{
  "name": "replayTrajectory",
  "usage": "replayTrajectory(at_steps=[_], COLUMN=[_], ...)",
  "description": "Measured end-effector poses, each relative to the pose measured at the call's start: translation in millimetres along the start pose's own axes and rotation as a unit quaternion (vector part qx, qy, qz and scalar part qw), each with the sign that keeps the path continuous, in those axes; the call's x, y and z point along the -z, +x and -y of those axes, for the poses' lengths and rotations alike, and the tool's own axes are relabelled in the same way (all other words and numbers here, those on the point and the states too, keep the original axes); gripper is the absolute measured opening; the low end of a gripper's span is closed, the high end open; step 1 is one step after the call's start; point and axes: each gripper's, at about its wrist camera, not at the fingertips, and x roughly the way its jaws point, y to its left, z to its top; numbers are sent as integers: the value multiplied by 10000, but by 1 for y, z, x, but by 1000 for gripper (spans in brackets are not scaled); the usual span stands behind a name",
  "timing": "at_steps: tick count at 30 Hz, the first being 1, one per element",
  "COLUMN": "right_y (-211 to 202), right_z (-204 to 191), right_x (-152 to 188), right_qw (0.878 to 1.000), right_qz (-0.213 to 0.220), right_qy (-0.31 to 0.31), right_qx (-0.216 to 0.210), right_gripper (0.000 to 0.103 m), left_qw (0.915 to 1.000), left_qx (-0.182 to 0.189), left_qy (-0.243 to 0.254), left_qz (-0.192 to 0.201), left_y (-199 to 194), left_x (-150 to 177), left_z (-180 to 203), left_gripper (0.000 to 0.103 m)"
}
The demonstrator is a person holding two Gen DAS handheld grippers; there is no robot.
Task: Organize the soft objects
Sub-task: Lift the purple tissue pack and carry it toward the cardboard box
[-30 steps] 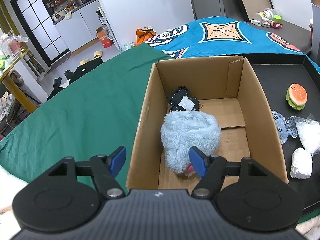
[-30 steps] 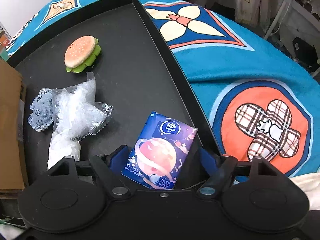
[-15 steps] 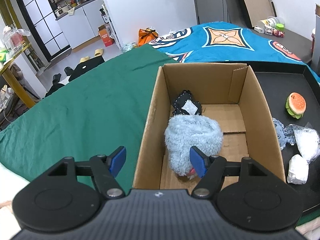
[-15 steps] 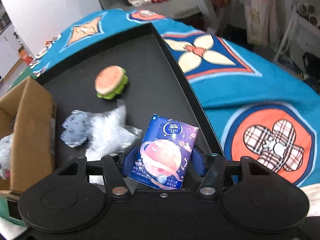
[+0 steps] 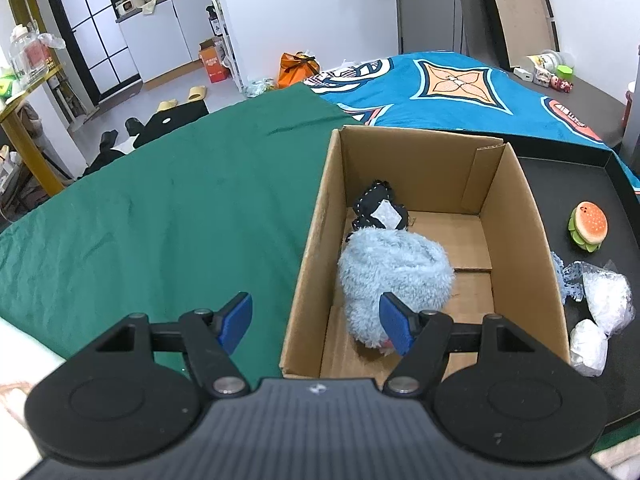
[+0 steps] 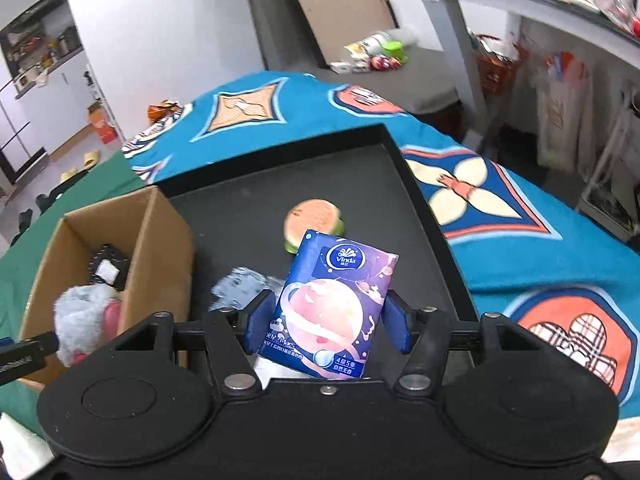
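Observation:
My right gripper (image 6: 326,326) is shut on a blue Vinda tissue pack (image 6: 334,304) and holds it above the black tray (image 6: 420,208). A cardboard box (image 5: 316,240) holds a fluffy light-blue plush (image 5: 394,276) and a small black pouch (image 5: 380,210); the box also shows in the right wrist view (image 6: 156,240). My left gripper (image 5: 316,322) is open and empty, above the box's near left wall. A burger toy (image 5: 588,226), a blue knit piece (image 5: 566,280) and two white plastic-wrapped bundles (image 5: 606,300) lie on the tray.
A green cloth (image 5: 160,208) covers the surface left of the box. A blue patterned blanket (image 6: 520,216) lies behind and right of the tray. Small items sit on a grey table (image 6: 400,76) at the back.
My right gripper closed on the tissue pack and lifted it off the tray, swinging left toward the box. My left gripper drew back and up a little, still open.

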Motion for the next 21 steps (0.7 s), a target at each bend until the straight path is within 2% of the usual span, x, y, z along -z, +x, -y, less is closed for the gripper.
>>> replayTrajectory(at_steps=[21], right_y=[-30], right_z=[-64], right_x=[-3], right_qw=[9925], right_qz=[600], right_qy=[-938], right_qx=[-510], right_gripper=[57], left_qw=[9988], left_qx=[284], left_qy=[-390], left_qz=[1], left_y=[-3], left_x=[-2], left_z=[-18], left_gripper=[66])
